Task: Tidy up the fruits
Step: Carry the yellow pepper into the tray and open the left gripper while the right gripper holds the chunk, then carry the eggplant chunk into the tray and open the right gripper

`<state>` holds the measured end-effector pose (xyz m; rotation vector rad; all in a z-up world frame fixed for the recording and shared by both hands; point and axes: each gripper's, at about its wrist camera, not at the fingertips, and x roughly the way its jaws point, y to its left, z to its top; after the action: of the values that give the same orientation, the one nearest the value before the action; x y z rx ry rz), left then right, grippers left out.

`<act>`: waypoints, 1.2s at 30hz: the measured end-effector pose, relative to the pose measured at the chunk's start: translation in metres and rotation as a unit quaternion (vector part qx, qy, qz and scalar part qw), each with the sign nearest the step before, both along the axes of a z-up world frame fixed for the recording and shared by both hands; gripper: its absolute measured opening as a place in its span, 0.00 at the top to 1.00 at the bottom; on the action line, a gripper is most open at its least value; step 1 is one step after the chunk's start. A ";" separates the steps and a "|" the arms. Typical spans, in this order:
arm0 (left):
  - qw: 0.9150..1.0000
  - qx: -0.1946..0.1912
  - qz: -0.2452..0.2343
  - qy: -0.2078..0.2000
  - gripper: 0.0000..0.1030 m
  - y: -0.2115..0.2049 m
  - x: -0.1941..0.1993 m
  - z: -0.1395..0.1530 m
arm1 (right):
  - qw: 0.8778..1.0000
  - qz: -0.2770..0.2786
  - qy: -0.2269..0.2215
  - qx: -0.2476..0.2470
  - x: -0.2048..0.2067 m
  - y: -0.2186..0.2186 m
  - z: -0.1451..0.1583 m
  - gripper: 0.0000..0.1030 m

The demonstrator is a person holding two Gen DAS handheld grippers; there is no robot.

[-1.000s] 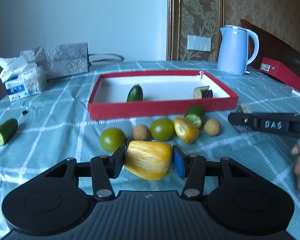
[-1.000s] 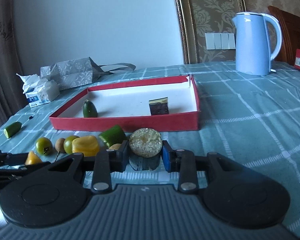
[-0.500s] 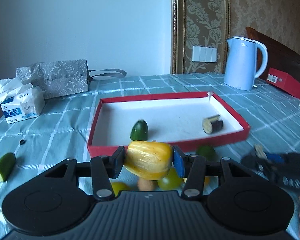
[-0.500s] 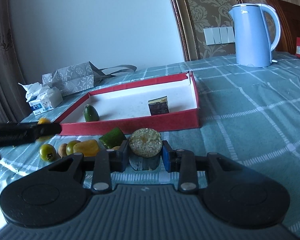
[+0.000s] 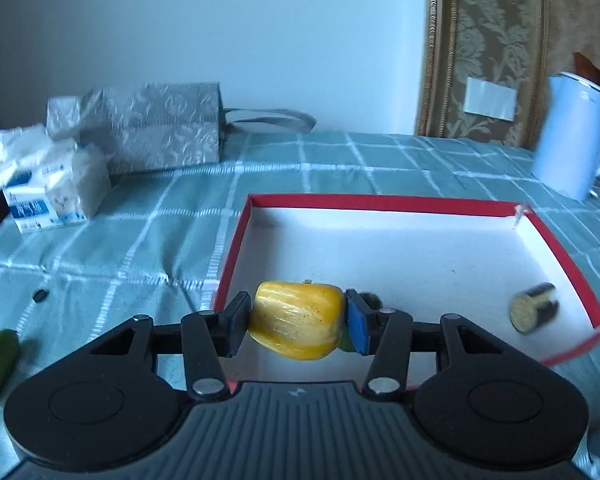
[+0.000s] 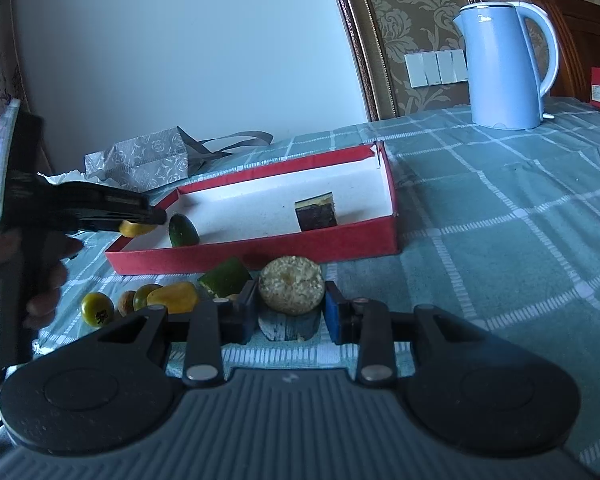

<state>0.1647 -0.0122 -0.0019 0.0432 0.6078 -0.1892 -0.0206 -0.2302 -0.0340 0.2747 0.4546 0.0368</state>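
The yellow fruit piece [image 5: 298, 320] hangs over the near left corner of the red tray [image 5: 380, 201], pinched in the jaws of the left gripper [image 5: 298, 322], which reaches level across the tray wall. The right gripper [image 6: 291, 308], low over the worktop [image 6: 500, 208], has its jaws clamped on a round cut piece [image 6: 292, 291].

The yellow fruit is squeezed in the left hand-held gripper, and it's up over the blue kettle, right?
Not quite. The yellow fruit is squeezed in the left hand-held gripper, but it is up over the red box, near its left front corner, not over the blue kettle. The kettle stands far off behind the box. The left wrist view shows this.
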 end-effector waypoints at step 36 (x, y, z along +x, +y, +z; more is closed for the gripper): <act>0.993 0.033 0.003 -0.118 0.24 0.005 -0.106 0.011 | 1.000 0.005 0.012 0.004 0.004 -0.001 0.000 0.69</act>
<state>0.0584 -0.0068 0.0087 0.1256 0.3787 -0.1554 -0.0163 -0.2314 -0.0344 0.2815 0.4795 0.0459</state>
